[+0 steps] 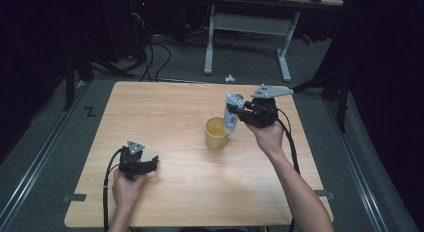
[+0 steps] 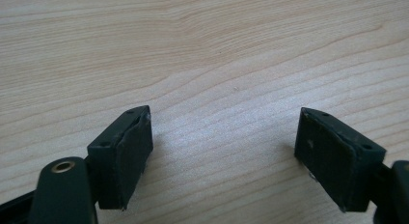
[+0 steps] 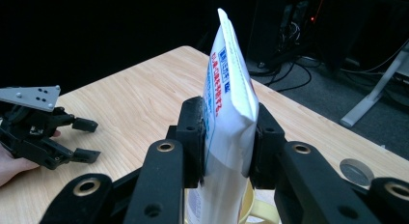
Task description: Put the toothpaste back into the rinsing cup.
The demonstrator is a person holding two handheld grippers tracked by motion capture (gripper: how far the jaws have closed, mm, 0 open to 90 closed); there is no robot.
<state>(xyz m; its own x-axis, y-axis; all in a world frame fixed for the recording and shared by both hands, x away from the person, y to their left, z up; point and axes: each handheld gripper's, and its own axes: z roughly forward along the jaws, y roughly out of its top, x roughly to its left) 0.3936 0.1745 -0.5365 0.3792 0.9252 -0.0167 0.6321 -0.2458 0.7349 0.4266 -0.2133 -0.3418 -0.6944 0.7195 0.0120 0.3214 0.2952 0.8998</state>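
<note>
**White pouch held over yellow cup at wooden table**

A white pouch (image 3: 226, 113) with blue and red print stands clamped between the jaws of the right gripper (image 3: 226, 137), its crimped end up and its lower end reaching down toward the mouth of a yellow cup (image 1: 216, 133). In the high view the pouch (image 1: 232, 113) hangs at the cup's right rim, with the right gripper (image 1: 240, 112) pressed tight on its sides, held up by the person's right hand (image 1: 267, 134). The cup sits near the middle of the wooden table (image 1: 165, 117). Well apart, at the near left, the left gripper (image 1: 152, 163) rests low over bare wood, its jaws spread wide with nothing between them, in the left hand (image 1: 127, 188). A small round disc (image 3: 356, 172) lies on the table beside the cup.
</note>
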